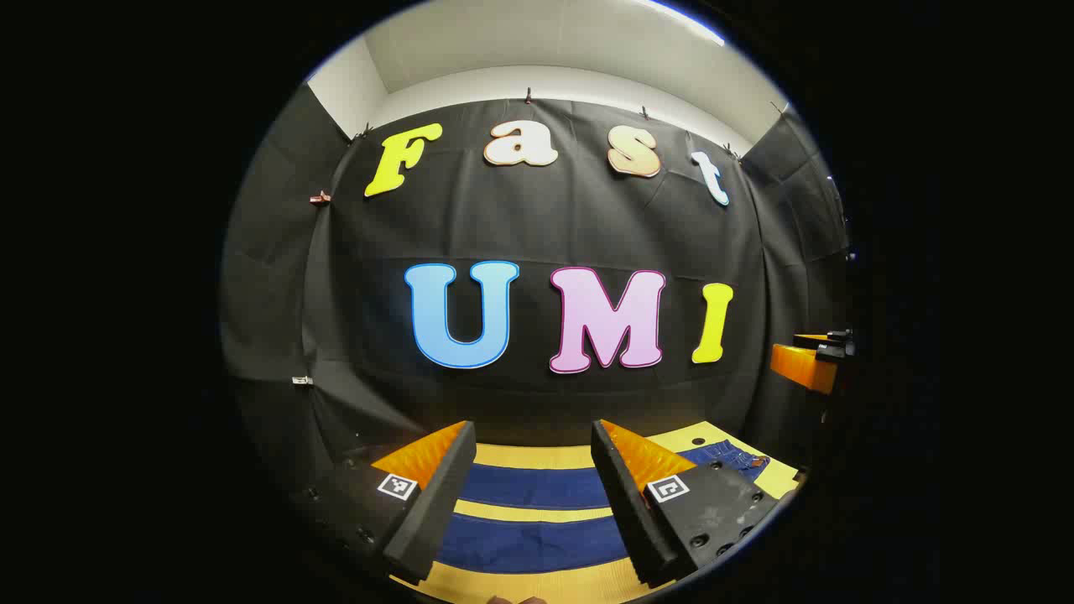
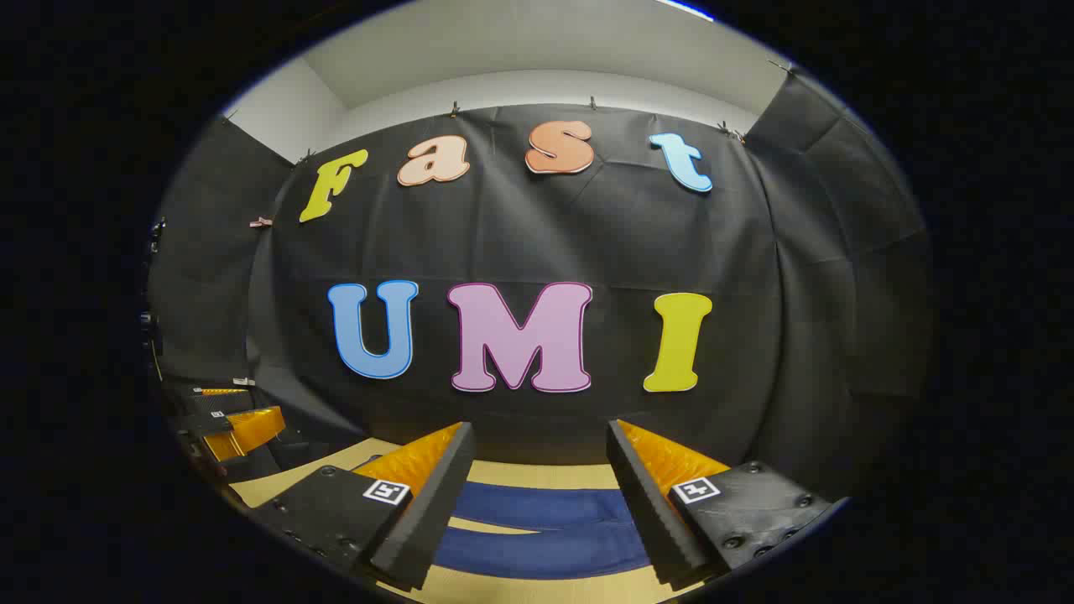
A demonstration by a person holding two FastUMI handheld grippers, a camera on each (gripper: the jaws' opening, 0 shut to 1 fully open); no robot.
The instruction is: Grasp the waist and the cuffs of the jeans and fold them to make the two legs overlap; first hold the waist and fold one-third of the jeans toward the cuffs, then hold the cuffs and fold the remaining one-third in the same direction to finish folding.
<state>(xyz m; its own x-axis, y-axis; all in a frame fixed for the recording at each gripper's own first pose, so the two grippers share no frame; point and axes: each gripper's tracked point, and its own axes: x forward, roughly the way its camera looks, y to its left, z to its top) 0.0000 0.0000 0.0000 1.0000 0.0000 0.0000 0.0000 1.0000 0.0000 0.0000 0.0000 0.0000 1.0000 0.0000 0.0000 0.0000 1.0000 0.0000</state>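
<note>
Yellow bench (image 1: pixel 537 457) bearing the jeans (image 1: pixel 537 486), legs parallel and lying crosswise just beyond and below both jaws; left gripper (image 1: pixel 533 495) and right gripper (image 2: pixel 537 503) released, holding nothing.

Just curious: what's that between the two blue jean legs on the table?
A bare strip of yellow table separates the two legs of the jeans; both gripper views show it between the open fingers.

A yellow tabletop (image 1: pixel 537 457) runs along six o'clock beneath the black cloth wall (image 1: pixel 537 226). Small clips (image 1: pixel 320 198) pin the cloth near ten o'clock. A white ceiling (image 2: pixel 537 50) spans twelve o'clock.
</note>
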